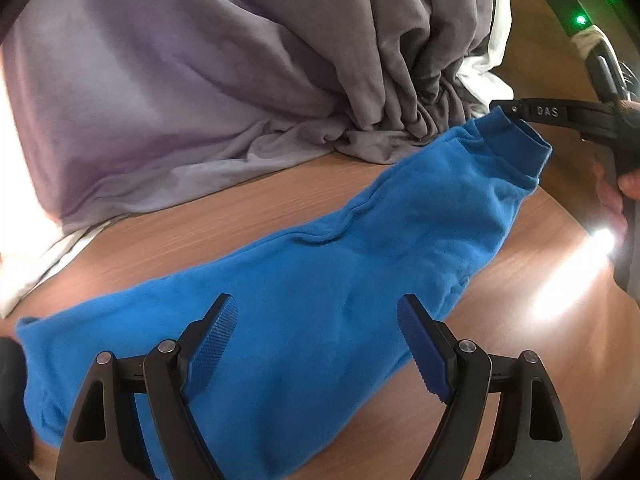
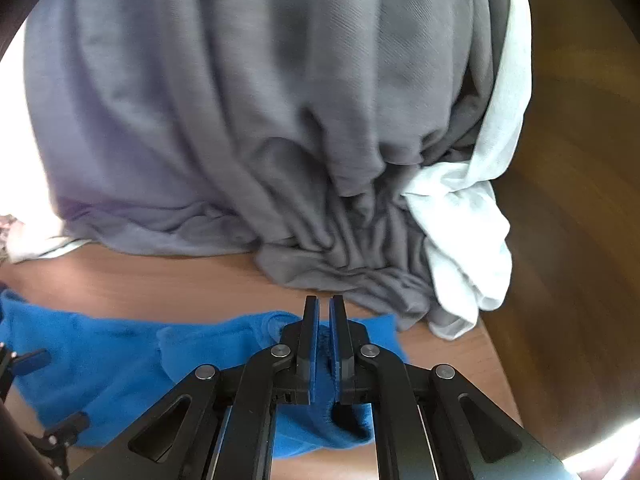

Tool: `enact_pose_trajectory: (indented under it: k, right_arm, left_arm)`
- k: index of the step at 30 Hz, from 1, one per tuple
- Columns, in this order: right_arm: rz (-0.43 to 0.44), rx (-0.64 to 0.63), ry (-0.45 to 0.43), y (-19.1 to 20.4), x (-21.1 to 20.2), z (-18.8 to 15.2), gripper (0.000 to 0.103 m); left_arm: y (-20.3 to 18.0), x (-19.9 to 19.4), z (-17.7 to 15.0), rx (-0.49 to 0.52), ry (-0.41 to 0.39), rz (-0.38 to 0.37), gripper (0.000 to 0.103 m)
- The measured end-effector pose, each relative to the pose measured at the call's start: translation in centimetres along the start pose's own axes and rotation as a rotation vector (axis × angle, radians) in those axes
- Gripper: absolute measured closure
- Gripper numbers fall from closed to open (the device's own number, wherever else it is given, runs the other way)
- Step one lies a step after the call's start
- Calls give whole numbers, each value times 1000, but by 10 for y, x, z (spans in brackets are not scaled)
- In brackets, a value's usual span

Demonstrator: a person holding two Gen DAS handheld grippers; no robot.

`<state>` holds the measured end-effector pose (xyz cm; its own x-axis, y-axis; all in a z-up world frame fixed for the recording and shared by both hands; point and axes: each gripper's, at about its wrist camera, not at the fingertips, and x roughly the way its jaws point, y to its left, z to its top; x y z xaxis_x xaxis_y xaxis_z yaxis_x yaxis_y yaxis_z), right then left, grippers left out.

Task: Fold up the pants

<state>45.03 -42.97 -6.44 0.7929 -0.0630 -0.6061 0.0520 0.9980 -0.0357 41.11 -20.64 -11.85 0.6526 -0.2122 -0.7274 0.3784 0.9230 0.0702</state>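
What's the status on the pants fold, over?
Left gripper open over blue pants. Right gripper shut on their cuff end. Grey curtain bunched beside, touching.

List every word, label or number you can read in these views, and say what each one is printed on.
"DAS": pale letters on the black body of the right tool, seen in the left wrist view just above the cuffed end of the blue pants. Letters may be cut off at its edges.
Nothing else is readable: no print shows on the pants, the grey cloth, the white cloth or the wooden table.

A home: wooden table, grey curtain (white lining).
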Motion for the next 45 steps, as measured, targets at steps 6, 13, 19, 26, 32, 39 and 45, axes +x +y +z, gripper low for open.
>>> enact_pose_trajectory:
  k: [6, 13, 19, 26, 32, 39, 45]
  right_arm:
    - [-32, -5, 24, -23, 41, 7, 97]
    - [-56, -16, 93, -33, 82, 3, 97]
    - [-92, 19, 93, -39, 79, -1, 64]
    - [-97, 120, 78, -47, 40, -18, 63]
    - [-119, 343, 142, -69, 35, -52, 58]
    - [-129, 407, 141, -62, 42, -69, 58]
    - [-162, 436, 115, -69, 48, -67, 58]
  left_arm:
    - [-16, 26, 0, 38, 22, -12, 21]
    - [-21, 44, -1, 49, 49, -13, 21]
    - [-18, 45, 7, 85, 25, -9, 21]
    - [-5, 53, 35, 205, -12, -79, 21]
    - [14, 79, 60, 236, 62, -167, 35]
    - [14, 100, 63, 327, 118, -216, 40]
    - [13, 110, 60, 346, 133, -212, 40]
